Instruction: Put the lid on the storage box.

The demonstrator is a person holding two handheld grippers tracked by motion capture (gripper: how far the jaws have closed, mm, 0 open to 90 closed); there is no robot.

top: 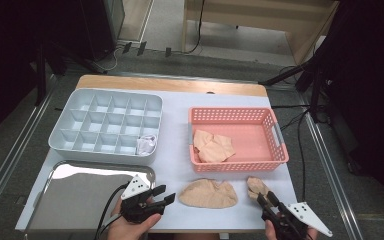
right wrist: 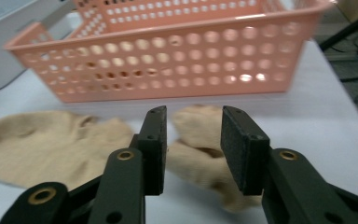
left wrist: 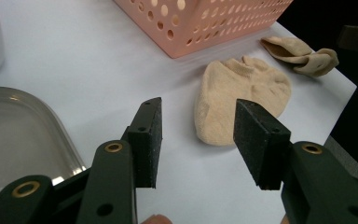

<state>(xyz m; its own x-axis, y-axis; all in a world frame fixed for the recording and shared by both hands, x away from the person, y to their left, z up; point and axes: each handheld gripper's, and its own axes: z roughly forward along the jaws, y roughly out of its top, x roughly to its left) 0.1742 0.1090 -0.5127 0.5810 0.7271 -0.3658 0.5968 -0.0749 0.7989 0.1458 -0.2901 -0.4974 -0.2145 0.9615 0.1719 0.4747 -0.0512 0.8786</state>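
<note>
the left gripper [top: 164, 194] held its fingers apart, empty, beside the flat sock [top: 208, 193] on the white surface [top: 175, 165]. the right gripper [top: 267, 198] stood with fingers apart around the crumpled sock [top: 256, 186], not pressing it, near the pink basket [top: 237, 168].

The high view looks forward and down over the whole table [top: 175, 95]. Both gripper views sit low near its front edge, close, sharing the pink basket [left wrist: 205, 23] and the flat beige sock [right wrist: 51, 135].
</note>
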